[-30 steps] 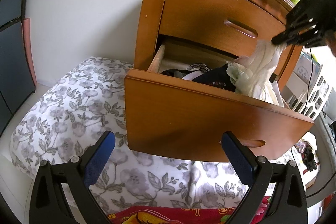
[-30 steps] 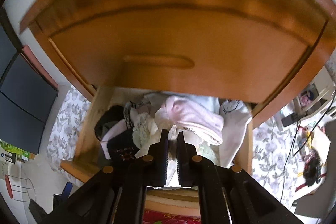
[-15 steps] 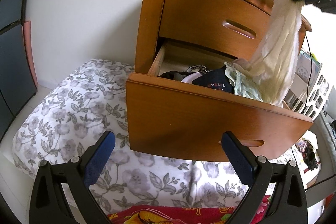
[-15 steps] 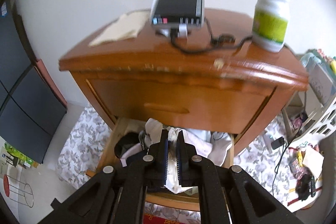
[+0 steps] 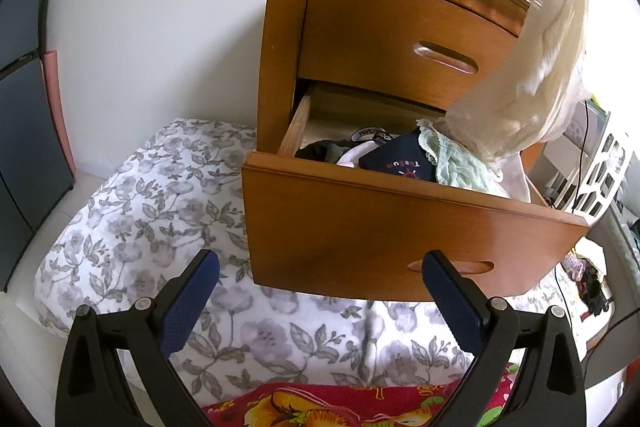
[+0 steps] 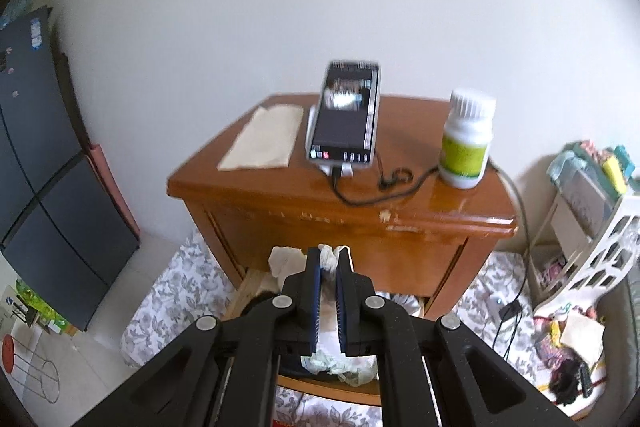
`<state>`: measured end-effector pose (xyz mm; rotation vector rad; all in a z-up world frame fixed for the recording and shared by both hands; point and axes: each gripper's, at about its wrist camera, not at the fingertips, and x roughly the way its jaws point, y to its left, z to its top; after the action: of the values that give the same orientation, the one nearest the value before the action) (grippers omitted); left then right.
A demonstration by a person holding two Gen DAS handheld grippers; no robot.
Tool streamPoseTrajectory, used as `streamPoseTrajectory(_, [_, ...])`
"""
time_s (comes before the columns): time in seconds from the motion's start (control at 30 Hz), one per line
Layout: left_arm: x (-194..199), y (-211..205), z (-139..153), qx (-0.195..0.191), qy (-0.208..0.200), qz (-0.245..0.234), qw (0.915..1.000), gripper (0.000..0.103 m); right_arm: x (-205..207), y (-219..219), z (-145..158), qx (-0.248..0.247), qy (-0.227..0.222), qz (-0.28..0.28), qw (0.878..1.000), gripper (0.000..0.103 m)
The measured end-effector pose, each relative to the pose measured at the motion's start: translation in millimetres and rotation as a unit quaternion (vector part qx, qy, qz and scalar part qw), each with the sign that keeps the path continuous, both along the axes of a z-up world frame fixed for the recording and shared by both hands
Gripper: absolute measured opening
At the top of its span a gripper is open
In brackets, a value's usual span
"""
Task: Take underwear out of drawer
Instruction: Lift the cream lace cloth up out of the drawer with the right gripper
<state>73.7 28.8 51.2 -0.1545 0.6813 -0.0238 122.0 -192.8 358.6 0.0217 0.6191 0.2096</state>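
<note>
up close, the right gripper [image 6: 328, 267] has its blue pads pinched tight on a bunch of cream underwear [image 5: 532, 67], a bit of fabric poking out past the fingertips and the rest hanging below it, above the open lower drawer [image 5: 400, 227]. the left gripper [image 5: 320, 291] is spread wide with nothing between its pads, low in front of the drawer front over the floral bedding [image 5: 160, 211]. farther back the drawer holds dark and mint green clothes, and the nightstand [image 6: 400, 211] top carries a phone [image 6: 344, 115], a white bottle [image 6: 466, 143] and a folded paper [image 6: 264, 139].
</note>
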Motion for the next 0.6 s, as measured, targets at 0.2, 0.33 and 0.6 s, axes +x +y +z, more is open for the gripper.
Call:
streamPoseTrajectory(0.2, [-5.8,-2.2,7.7,0.002,-0.004,-0.008,1.0000,0.101,-34.7,-0.8,32.6,-0.006,-0.036,0.010,0.999,0.007])
streamPoseTrajectory(0.33, [-8.4,-3.0,11.5,0.006,-0.001,-0.010,0.9999,0.101,-60.6,-3.1,49.0,0.000,-0.057,0.020,0.998,0.007])
streamPoseTrajectory(0.6, [-10.1,-2.5,14.5,0.016,0.012,-0.007,0.9998,0.101,-95.2,-1.8,56.2,-0.012,-0.060,0.037,0.997,0.007])
